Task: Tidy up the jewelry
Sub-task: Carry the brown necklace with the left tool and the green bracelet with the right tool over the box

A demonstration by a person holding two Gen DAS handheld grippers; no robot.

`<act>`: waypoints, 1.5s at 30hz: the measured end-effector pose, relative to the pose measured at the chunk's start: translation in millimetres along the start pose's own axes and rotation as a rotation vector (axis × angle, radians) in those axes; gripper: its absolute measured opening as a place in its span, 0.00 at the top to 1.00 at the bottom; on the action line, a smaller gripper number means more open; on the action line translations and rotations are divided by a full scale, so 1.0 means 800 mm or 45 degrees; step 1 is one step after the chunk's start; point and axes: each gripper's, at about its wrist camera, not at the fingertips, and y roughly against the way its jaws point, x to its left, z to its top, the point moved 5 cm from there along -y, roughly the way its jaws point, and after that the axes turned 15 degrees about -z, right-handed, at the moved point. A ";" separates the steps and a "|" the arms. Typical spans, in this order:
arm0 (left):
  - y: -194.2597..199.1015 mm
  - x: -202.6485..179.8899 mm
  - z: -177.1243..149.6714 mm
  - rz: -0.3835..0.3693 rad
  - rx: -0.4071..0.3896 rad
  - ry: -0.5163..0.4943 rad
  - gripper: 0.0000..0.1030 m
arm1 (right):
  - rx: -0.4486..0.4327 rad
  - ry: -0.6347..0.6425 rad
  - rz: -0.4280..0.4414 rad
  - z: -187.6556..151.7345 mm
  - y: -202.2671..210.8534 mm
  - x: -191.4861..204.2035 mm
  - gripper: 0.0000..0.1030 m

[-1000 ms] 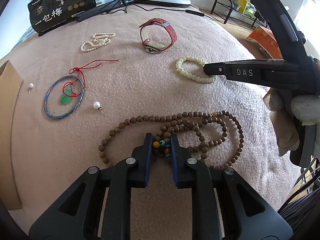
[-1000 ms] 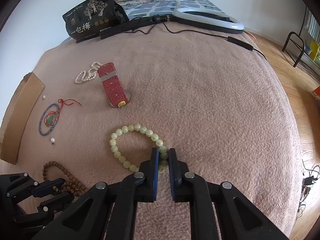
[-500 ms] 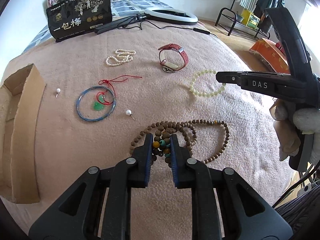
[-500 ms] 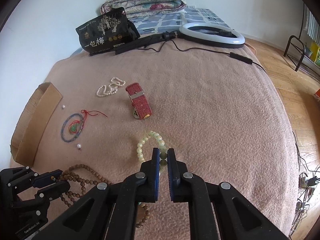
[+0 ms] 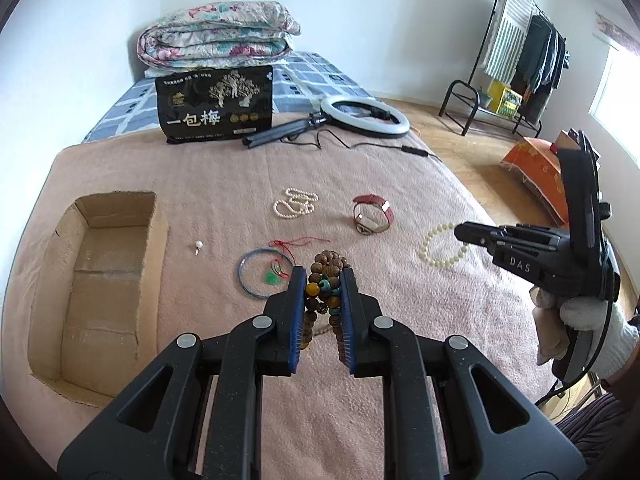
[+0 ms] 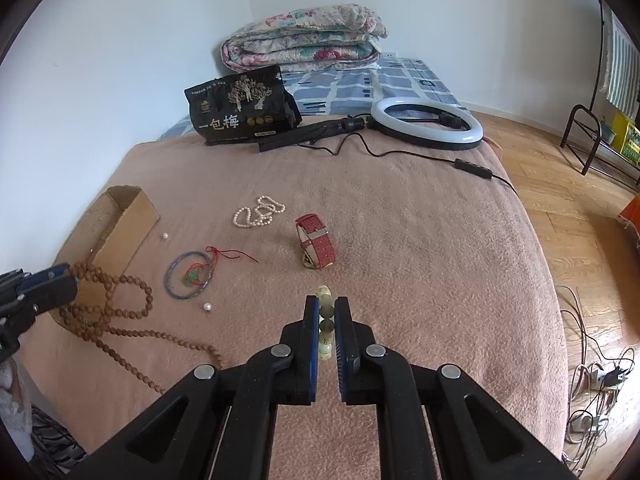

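Observation:
My left gripper (image 5: 323, 276) is shut on a long brown wooden bead necklace (image 5: 325, 280) and holds it above the pink blanket; in the right wrist view its strands (image 6: 116, 312) hang down and trail on the blanket. My right gripper (image 6: 327, 307) is shut on a pale green bead bracelet (image 6: 325, 320), lifted off the blanket; it shows in the left wrist view (image 5: 434, 248). An open cardboard box (image 5: 100, 280) lies at the left. A blue bangle with a red cord (image 5: 266, 276), a pearl necklace (image 5: 294, 206), a red watch (image 5: 372, 216) and a pearl earring (image 5: 198, 245) lie on the blanket.
A second pearl earring (image 6: 207, 307) lies near the bangle. A black snack bag (image 5: 216, 106), a ring light (image 5: 366, 116) with its cable and a folded quilt (image 5: 216, 44) are at the far end. The bed edge drops to wooden floor (image 6: 580, 232) at the right.
Both grippers have risen from the blanket. The left lifted the wooden necklace and the right lifted the green bracelet. The box has come into full view.

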 end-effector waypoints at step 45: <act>0.204 0.200 0.034 0.225 -0.311 0.216 0.89 | -0.133 0.170 0.379 0.067 0.069 0.262 0.95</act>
